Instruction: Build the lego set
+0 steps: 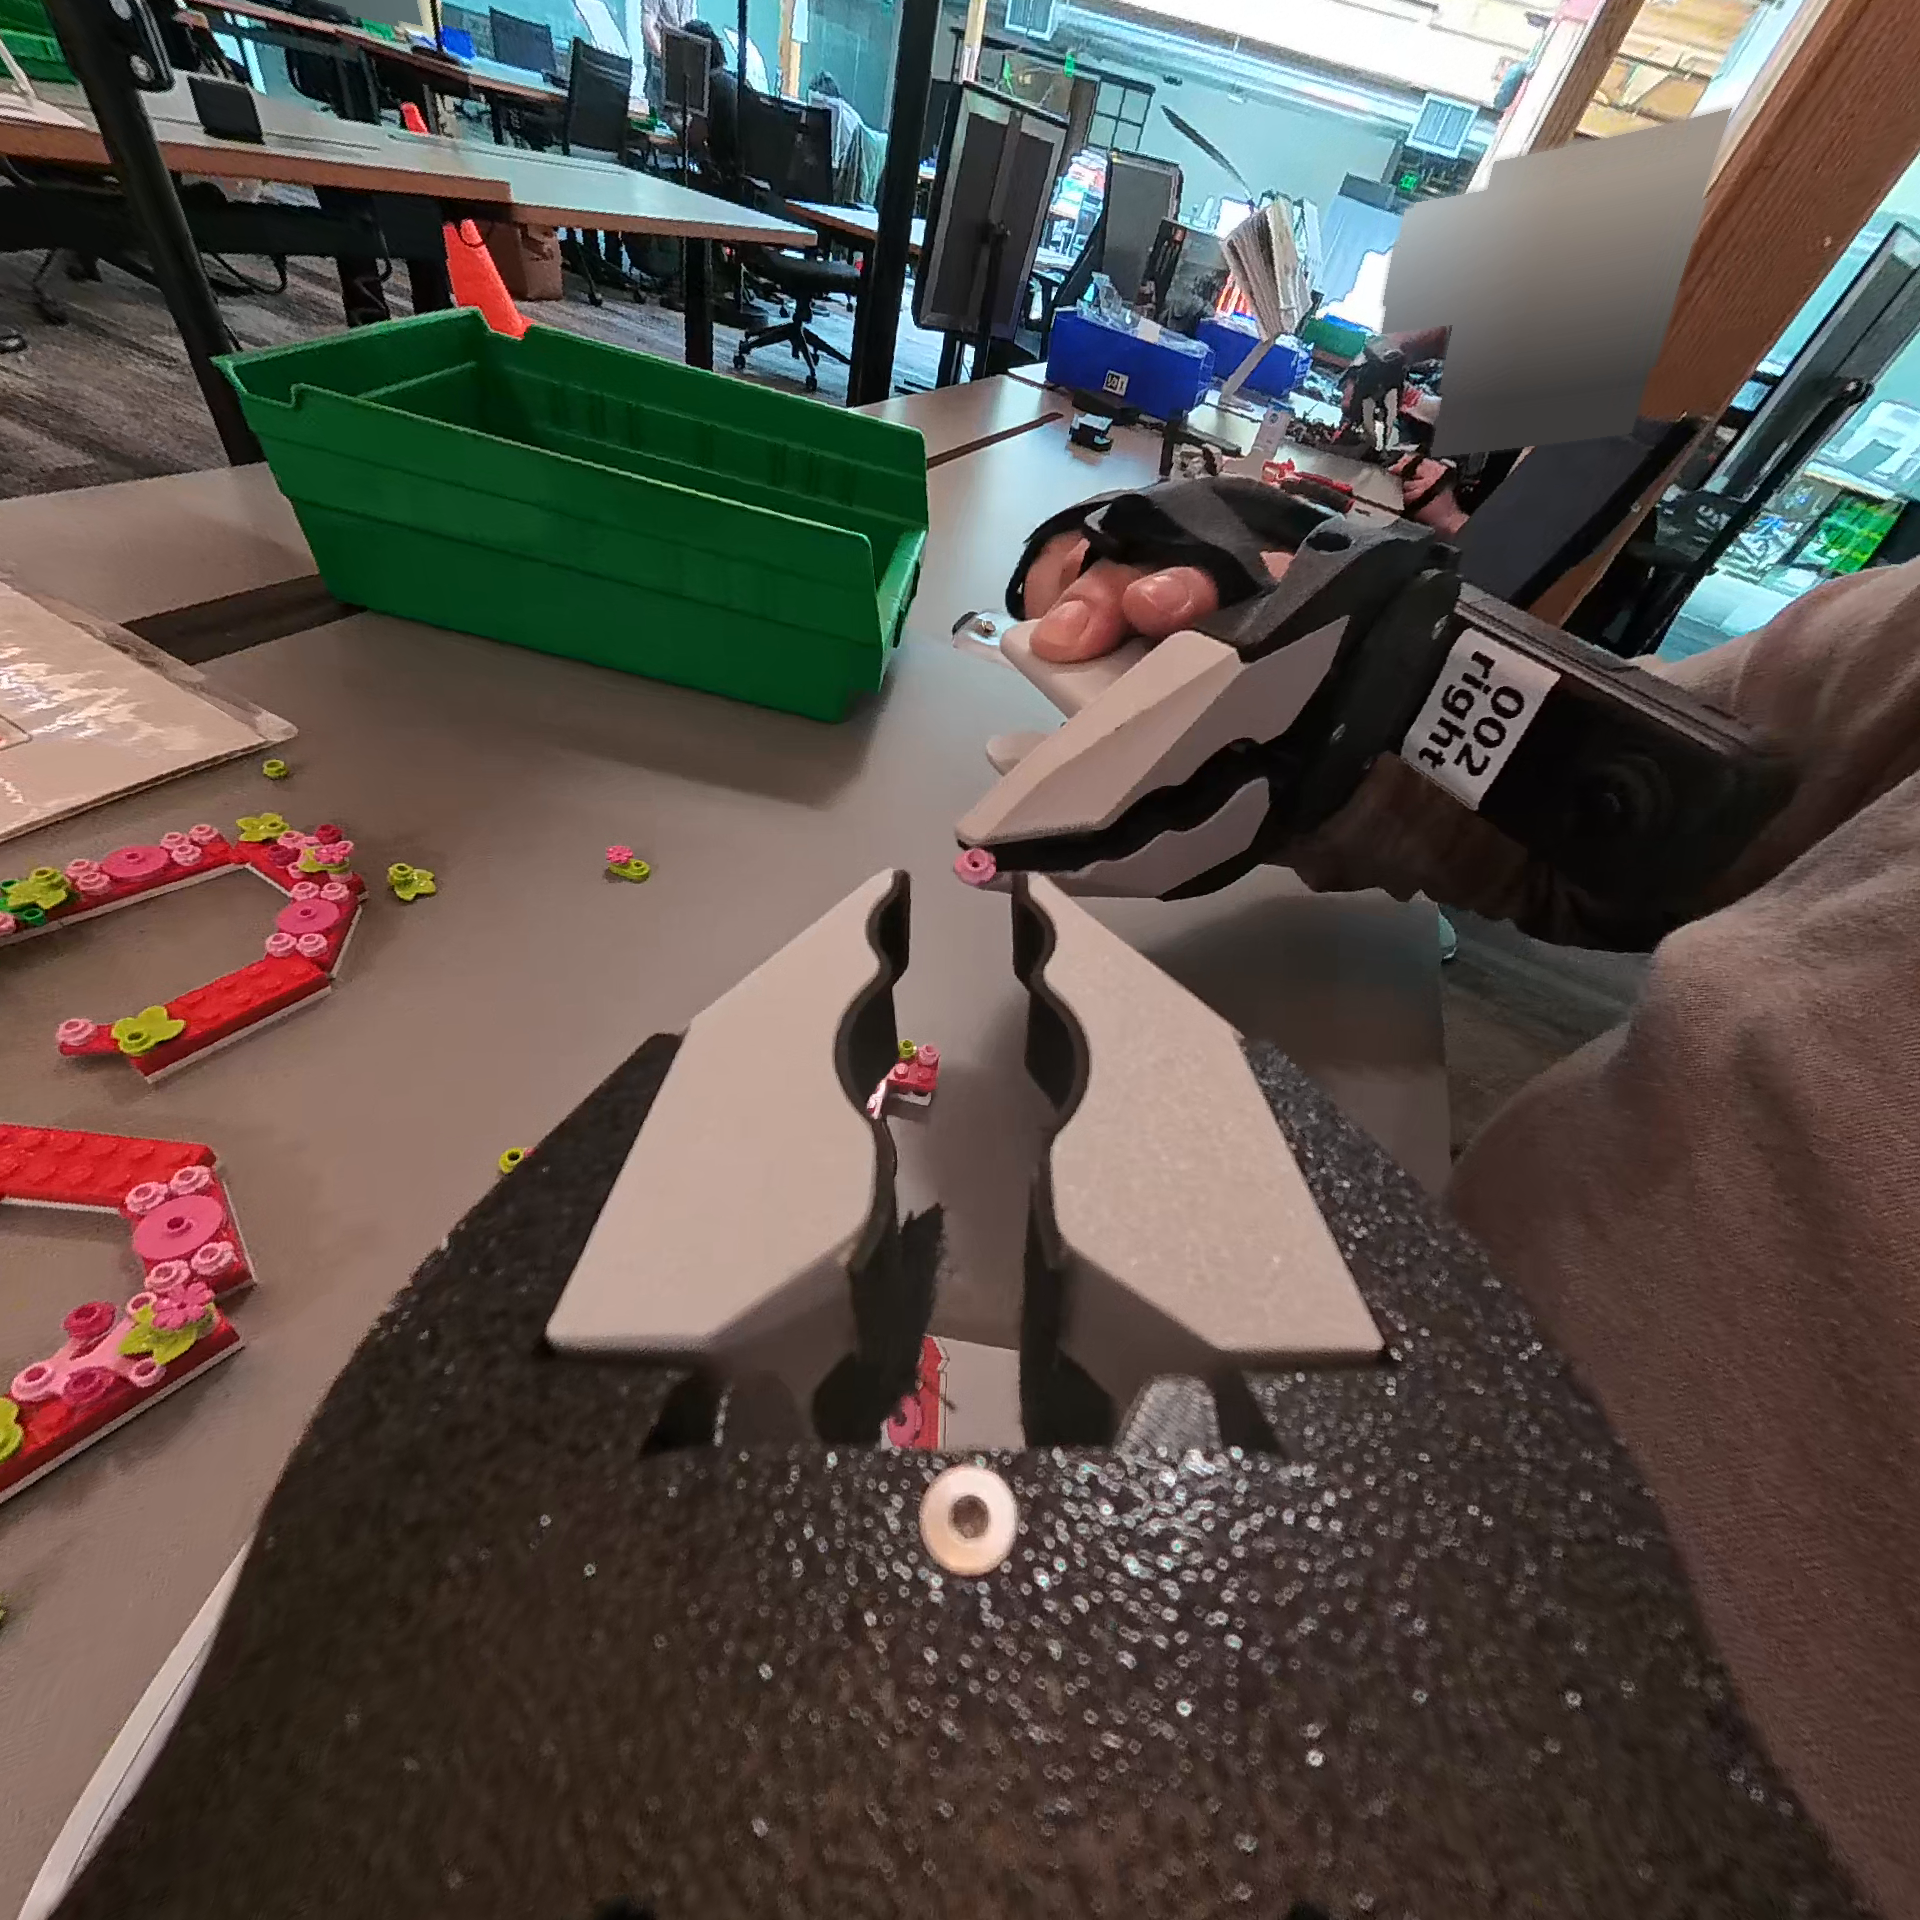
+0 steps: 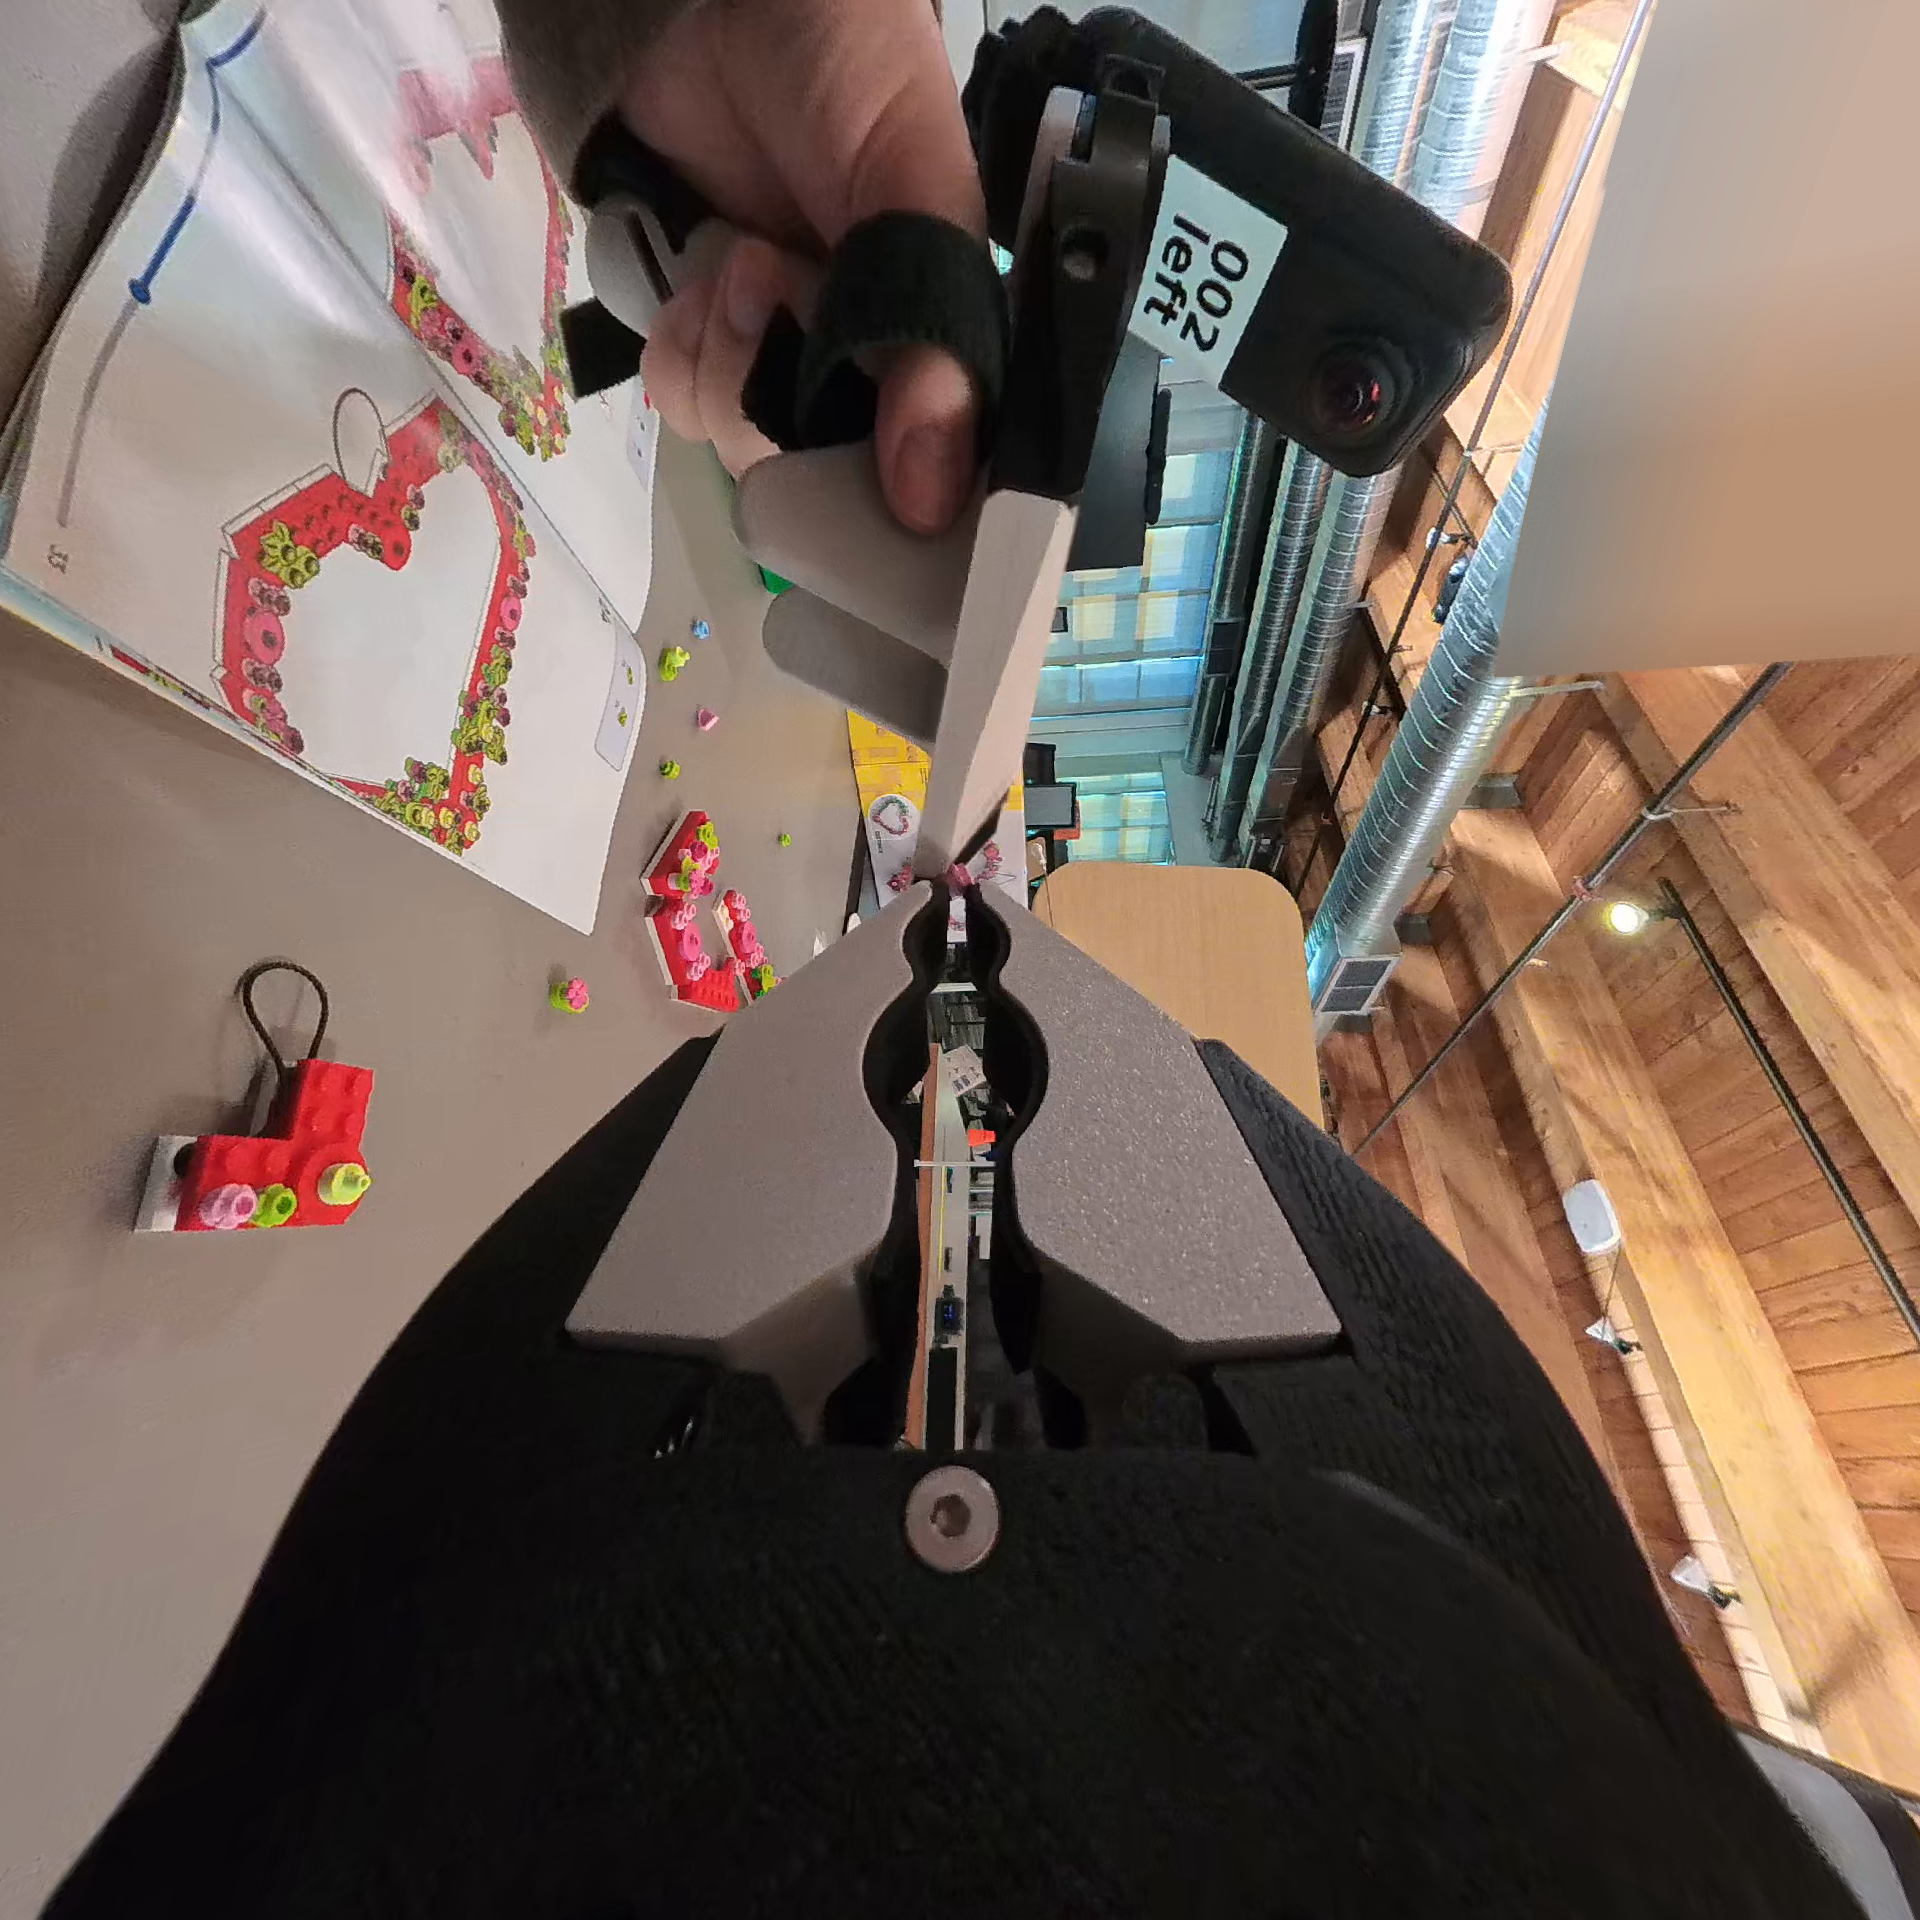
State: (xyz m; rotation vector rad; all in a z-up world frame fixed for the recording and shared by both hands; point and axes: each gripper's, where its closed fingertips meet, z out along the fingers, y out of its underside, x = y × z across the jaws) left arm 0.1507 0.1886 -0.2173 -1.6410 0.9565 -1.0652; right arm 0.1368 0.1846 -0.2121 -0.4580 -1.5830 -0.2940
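My right gripper (image 2: 956, 902) is shut on a small pink round stud (image 2: 958, 876) and holds it above the table. In the left wrist view the right gripper (image 1: 987, 854) comes in from the right, and the pink stud (image 1: 975, 864) sticks out at its tip. My left gripper (image 1: 958, 888) is open and empty, its tips just below and on either side of the stud. Red heart-frame sections with pink and lime flowers (image 1: 260, 914) lie on the table at the left. One more section (image 1: 135, 1247) lies nearer.
A green bin (image 1: 582, 520) stands at the back of the grey table (image 1: 623, 748). Loose flower pieces (image 1: 628, 862) and a small red-pink piece (image 1: 912, 1075) lie on it. An open instruction booklet (image 2: 312, 468) and a red block with a cord loop (image 2: 281, 1153) lie farther off. My two grippers' fingertips are within a few centimetres of each other. About 12 centimeters separates my left fingertips from the small red-pink piece (image 1: 912, 1075). It turns up in the right wrist view (image 2: 256, 1174) as well.
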